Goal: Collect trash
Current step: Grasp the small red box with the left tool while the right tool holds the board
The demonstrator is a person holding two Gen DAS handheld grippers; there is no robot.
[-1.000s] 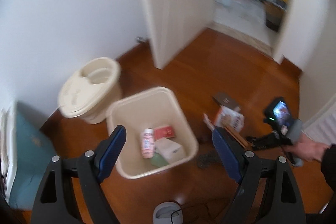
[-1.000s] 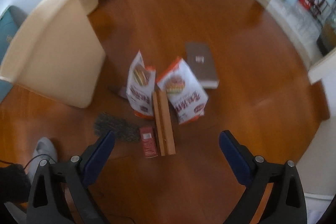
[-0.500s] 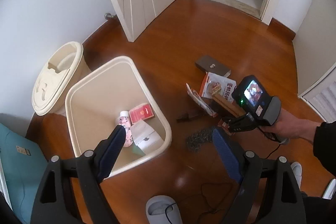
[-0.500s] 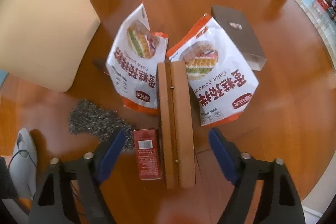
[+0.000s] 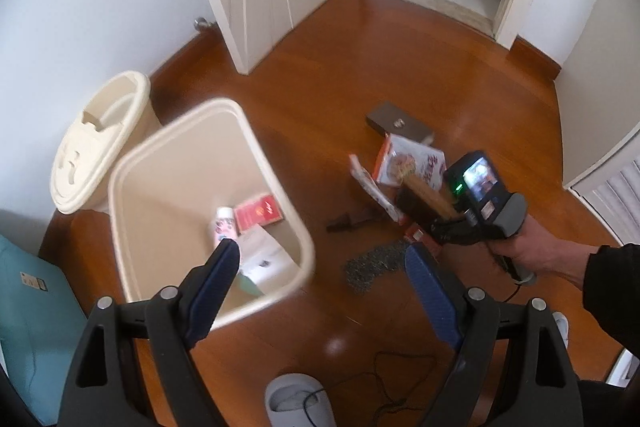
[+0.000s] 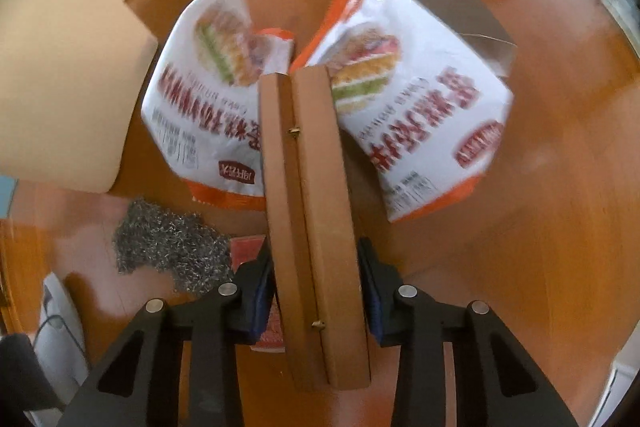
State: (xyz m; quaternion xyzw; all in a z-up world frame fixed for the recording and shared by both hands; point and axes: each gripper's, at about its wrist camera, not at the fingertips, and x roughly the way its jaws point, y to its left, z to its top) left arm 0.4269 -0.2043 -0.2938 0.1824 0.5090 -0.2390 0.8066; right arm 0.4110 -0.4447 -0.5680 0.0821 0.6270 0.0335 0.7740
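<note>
Left gripper (image 5: 320, 281) is hovering with its jaws apart, holding nothing, over the cream trash bin (image 5: 276, 183), which is already holding a small bottle (image 5: 222, 227) and a red packet (image 5: 259, 211). Right of the bin, steel wool (image 6: 168, 247) and two cake powder bags (image 6: 416, 123) are lying on the wood floor (image 6: 560, 227). Right gripper (image 6: 318, 287) is clamping the long wooden box (image 6: 312, 211) across its narrow sides near one end; box is looking stiff, smooth and end-heavy, so a mid-length grip would tip less
</note>
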